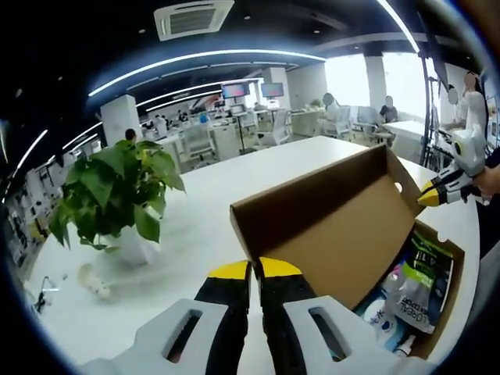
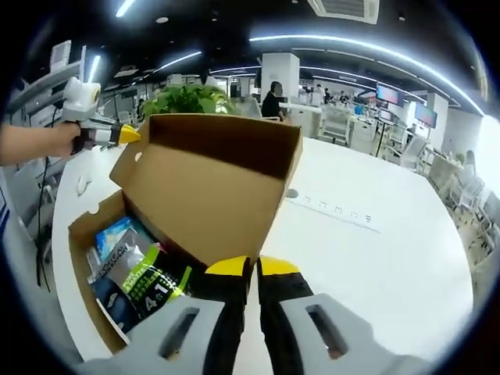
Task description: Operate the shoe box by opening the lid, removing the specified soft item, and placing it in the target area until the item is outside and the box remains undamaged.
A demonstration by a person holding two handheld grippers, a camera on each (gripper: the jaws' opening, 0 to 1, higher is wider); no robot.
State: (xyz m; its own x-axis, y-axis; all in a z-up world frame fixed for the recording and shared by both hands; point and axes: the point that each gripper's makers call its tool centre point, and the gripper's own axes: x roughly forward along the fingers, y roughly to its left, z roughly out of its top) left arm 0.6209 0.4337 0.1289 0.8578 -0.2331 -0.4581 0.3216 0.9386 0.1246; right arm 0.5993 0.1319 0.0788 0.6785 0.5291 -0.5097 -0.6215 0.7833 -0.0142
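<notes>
A brown cardboard shoe box (image 2: 78,258) sits on the white table with its lid (image 2: 207,191) raised upright. Inside lie a green-and-black soft pouch (image 2: 148,283), blue packets (image 2: 113,233) and small white tubes (image 1: 384,316). My right gripper (image 2: 254,267) is shut on the near corner of the lid's edge. My left gripper (image 1: 254,269) is shut on the lid's other corner (image 1: 254,251). In the right gripper view the left gripper (image 2: 117,134) reaches in from the left, held by a hand. The right gripper (image 1: 437,194) touches the lid's far corner in the left gripper view.
A potted green plant (image 1: 117,195) in a white pot stands on the white table (image 2: 367,250) beyond the box. A row of sockets (image 2: 336,209) is set into the tabletop. Office desks, chairs and several people fill the background.
</notes>
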